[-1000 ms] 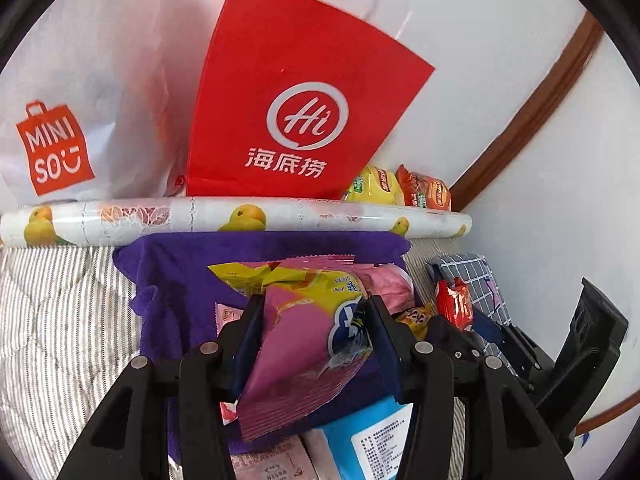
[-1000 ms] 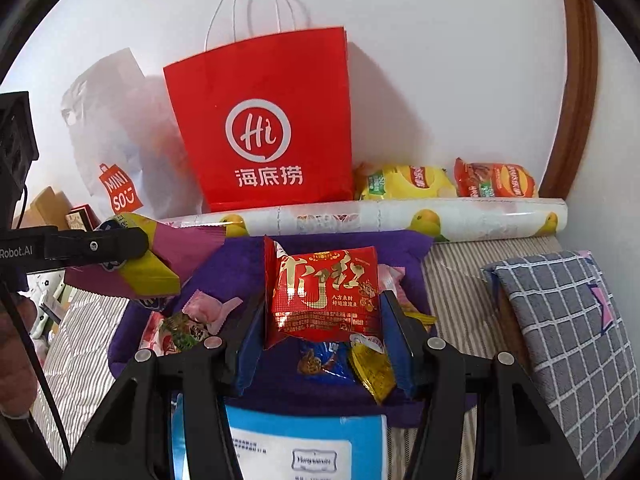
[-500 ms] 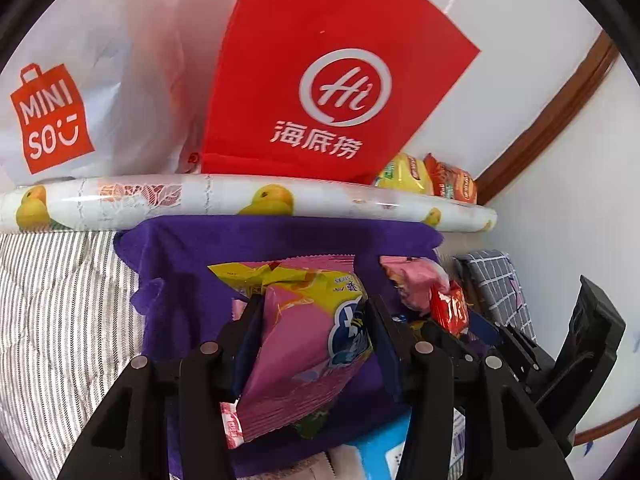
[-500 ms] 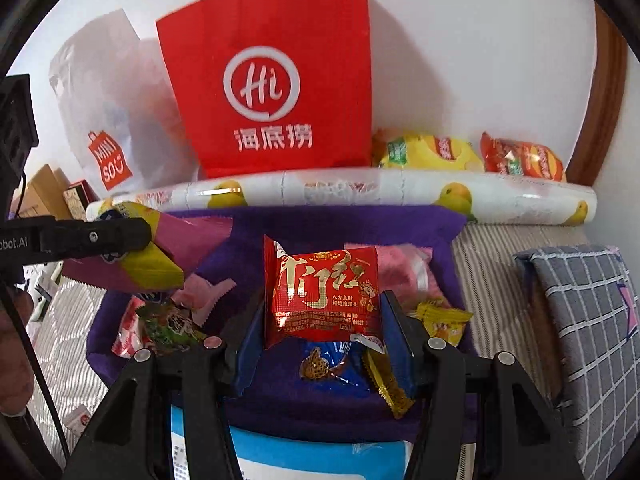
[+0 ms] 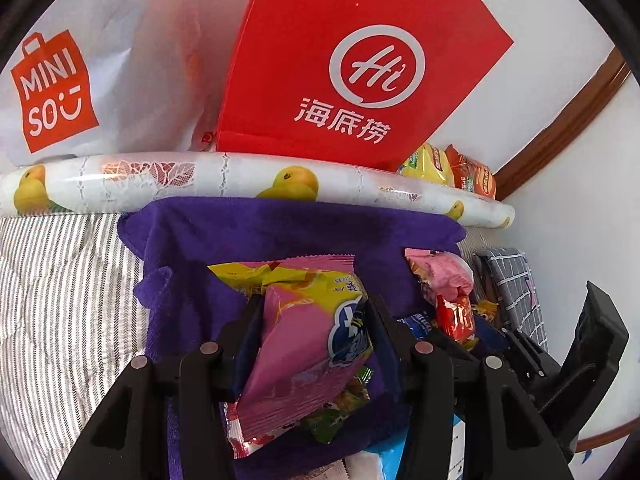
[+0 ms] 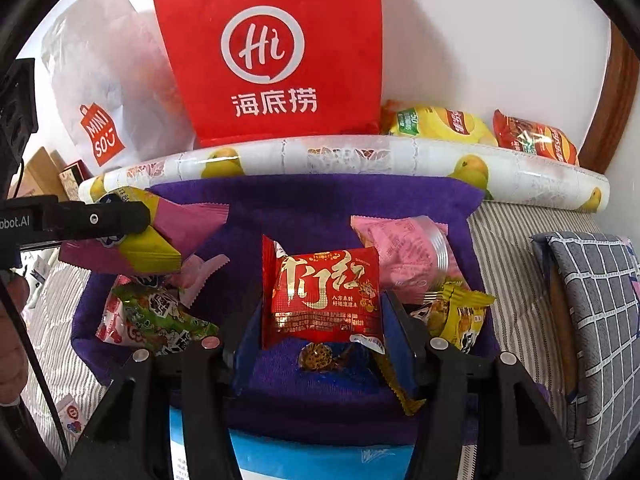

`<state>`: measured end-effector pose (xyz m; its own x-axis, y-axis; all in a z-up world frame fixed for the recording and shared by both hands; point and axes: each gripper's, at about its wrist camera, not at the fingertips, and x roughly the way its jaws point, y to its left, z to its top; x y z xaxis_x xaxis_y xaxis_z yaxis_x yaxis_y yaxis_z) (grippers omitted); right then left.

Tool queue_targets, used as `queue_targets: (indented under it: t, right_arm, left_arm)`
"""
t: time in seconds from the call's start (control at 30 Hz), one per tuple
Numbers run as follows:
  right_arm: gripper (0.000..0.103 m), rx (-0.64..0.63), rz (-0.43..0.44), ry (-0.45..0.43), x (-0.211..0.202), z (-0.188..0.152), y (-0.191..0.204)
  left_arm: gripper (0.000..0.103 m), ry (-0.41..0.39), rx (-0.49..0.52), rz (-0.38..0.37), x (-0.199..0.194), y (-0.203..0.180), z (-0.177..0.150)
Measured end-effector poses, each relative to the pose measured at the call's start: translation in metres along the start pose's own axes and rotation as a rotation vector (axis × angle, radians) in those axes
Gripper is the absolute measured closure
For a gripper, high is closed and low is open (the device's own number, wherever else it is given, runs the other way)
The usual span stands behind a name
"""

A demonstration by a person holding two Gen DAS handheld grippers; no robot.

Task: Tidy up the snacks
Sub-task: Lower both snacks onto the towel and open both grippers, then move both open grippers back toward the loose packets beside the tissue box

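A red paper bag and patterned roll stand at twelve o'clock behind the purple cloth. The right gripper clamps a red packet; the left gripper clamps a pink-yellow packet.

A towel lies on the striped bedding. A printed roll lies behind the towel; a paper bag stands behind the roll. A checked cushion lies right of the towel. Snack packets lie on the towel.

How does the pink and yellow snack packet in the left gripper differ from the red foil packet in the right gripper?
The pink and yellow snack packet is tilted, its face turned aside; the red foil packet stands upright, its gold lettering facing the camera. The pink one looks longer, the red one squarer. Both are clamped by their sides over the purple cloth.
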<state>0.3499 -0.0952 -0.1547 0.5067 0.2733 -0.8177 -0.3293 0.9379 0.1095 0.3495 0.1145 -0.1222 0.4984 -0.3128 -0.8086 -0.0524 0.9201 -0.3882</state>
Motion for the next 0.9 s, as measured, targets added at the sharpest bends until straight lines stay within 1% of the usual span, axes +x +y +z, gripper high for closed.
queue_targets:
  t: [0.13, 0.2, 0.27, 0.33, 0.4, 0.47, 0.6, 0.7, 0.77, 0.83, 0.9]
  right_arm:
    - [0.046, 0.009, 0.004, 0.003, 0.000, 0.000, -0.002]
    - [0.042, 0.006, 0.003, 0.009, 0.001, 0.000, -0.001]
    - [0.040, -0.006, -0.002, 0.016, 0.001, 0.000, 0.000]
    - [0.036, -0.013, 0.000, 0.030, 0.001, 0.000, 0.001]
    - [0.026, -0.013, 0.010, 0.024, -0.002, 0.001, 0.002]
    - [0.024, -0.011, 0.024, 0.015, -0.005, 0.001, 0.002]
    - [0.024, 0.004, 0.030, 0.008, -0.013, 0.003, 0.001]
    - [0.024, 0.017, 0.039, -0.011, -0.025, 0.003, 0.000]
    - [0.023, 0.023, 0.045, -0.027, -0.035, 0.003, 0.000]
    - [0.023, 0.019, 0.039, -0.039, -0.044, 0.001, 0.002]
    - [0.023, 0.009, 0.033, -0.049, -0.053, -0.002, 0.003]
  left_arm:
    - [0.054, 0.009, -0.003, 0.000, 0.003, 0.000, 0.000]
    - [0.054, 0.016, -0.004, -0.001, 0.005, 0.000, 0.000]
    - [0.054, 0.022, -0.003, -0.005, 0.006, -0.001, -0.001]
    - [0.054, 0.023, 0.000, -0.004, 0.007, -0.002, -0.001]
    - [0.054, 0.026, 0.002, -0.005, 0.008, -0.003, -0.001]
    - [0.054, 0.028, 0.002, -0.008, 0.008, -0.003, -0.001]
    - [0.054, 0.031, -0.002, -0.023, 0.007, -0.003, 0.000]
    - [0.052, 0.036, 0.000, -0.041, 0.006, -0.005, -0.001]
    - [0.047, 0.032, 0.005, -0.058, 0.003, -0.008, -0.002]
    - [0.035, 0.022, 0.014, -0.065, -0.001, -0.011, -0.002]
    - [0.031, 0.003, 0.021, -0.071, -0.008, -0.015, -0.002]
